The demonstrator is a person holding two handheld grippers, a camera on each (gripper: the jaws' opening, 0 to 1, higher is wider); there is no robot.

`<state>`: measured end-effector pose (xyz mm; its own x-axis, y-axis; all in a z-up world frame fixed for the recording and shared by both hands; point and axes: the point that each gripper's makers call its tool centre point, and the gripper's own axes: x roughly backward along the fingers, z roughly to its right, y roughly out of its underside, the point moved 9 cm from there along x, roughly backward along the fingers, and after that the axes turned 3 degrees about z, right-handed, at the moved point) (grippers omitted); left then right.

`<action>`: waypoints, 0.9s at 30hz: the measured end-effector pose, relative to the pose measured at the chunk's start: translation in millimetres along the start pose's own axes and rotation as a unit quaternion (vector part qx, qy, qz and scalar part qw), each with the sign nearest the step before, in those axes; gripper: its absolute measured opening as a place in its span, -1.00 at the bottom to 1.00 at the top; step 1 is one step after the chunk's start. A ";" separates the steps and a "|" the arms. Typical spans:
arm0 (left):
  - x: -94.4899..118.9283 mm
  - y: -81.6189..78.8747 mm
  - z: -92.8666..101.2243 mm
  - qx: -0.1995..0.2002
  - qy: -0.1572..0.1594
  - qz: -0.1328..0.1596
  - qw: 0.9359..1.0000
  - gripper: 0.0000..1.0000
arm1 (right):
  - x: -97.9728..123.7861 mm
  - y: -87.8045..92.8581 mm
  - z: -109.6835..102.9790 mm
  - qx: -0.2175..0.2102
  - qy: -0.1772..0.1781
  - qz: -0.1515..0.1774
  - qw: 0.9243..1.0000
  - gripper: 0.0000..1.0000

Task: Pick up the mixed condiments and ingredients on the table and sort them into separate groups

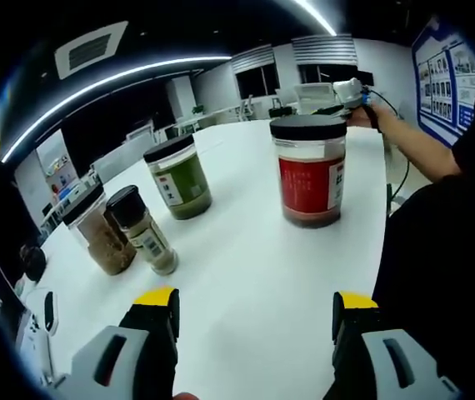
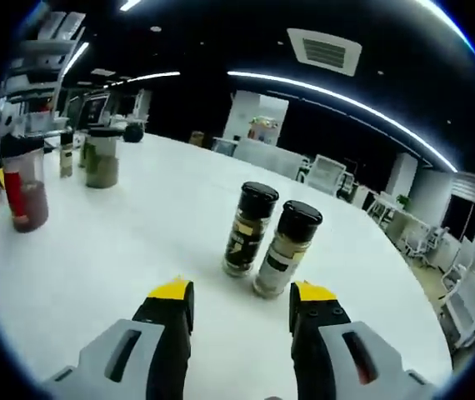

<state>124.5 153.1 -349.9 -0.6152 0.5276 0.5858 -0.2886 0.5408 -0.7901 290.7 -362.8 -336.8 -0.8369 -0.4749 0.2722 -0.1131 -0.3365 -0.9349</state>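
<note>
1. Left gripper (image 1: 254, 308): jaws apart, empty, low in frame over white tabletop (image 1: 246, 250).
2. Red jar (image 1: 310, 171) upper centre; green jar (image 1: 178, 177), brown jar (image 1: 100, 231) and shaker (image 1: 142, 231) at left.
3. Right gripper (image 2: 242, 302): jaws apart, empty, just below two shakers (image 2: 271, 233) at centre.

Left gripper (image 1: 254, 308) jaws wide apart, empty; right gripper (image 2: 242, 300) parted, empty, above table.

Open-plan office: desks (image 2: 404, 218), chairs (image 2: 325, 175), ceiling light strips (image 2: 346, 102).
</note>
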 end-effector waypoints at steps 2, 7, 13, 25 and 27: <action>-0.3 -0.3 0.7 0.001 0.003 0.003 1.000 0.52 | 7.7 -5.6 -8.6 -0.007 -0.019 0.014 1.000 -0.02; -0.9 -1.1 2.0 -0.005 0.007 0.008 1.000 0.52 | 14.9 -4.0 -18.6 -0.021 -0.032 0.024 0.999 -0.01; -1.1 -1.0 0.8 -0.004 0.009 0.014 1.000 0.52 | 21.6 9.2 -29.8 -0.039 -0.044 0.016 0.998 -0.02; 1.9 1.0 -17.7 0.012 -0.032 0.022 0.999 0.54 | 31.7 6.5 -45.1 -0.014 -0.063 0.029 0.997 -0.02; 2.4 2.9 -25.7 0.015 -0.051 0.017 0.998 0.53 | 32.3 5.8 -46.8 -0.011 -0.067 0.029 0.997 -0.02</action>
<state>141.0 172.8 -346.1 -0.6965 0.4742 0.5385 -0.2880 0.5025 -0.8152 237.9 -342.0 -344.2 -0.7639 -0.5976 0.2438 -0.0789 -0.2885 -0.9542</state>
